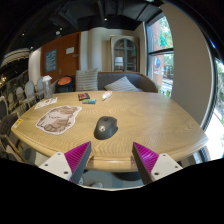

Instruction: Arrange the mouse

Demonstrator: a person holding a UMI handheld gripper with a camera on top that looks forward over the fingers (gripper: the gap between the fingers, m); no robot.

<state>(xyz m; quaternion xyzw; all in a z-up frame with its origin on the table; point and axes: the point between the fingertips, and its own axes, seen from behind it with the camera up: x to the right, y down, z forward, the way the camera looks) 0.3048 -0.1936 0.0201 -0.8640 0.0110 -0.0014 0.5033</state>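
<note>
Mouse [106, 127] sits on the counter [150, 115], beyond my released tool [111, 157]. I judge it light, rigid, slick-shelled; I'd pinch its flanks, just right of the printed sheet [58, 119].

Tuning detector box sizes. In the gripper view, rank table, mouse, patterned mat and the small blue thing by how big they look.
1. table
2. patterned mat
3. mouse
4. small blue thing, though it lies farther off, so true size is unsure.
The gripper is open, short of the mouse.
</note>
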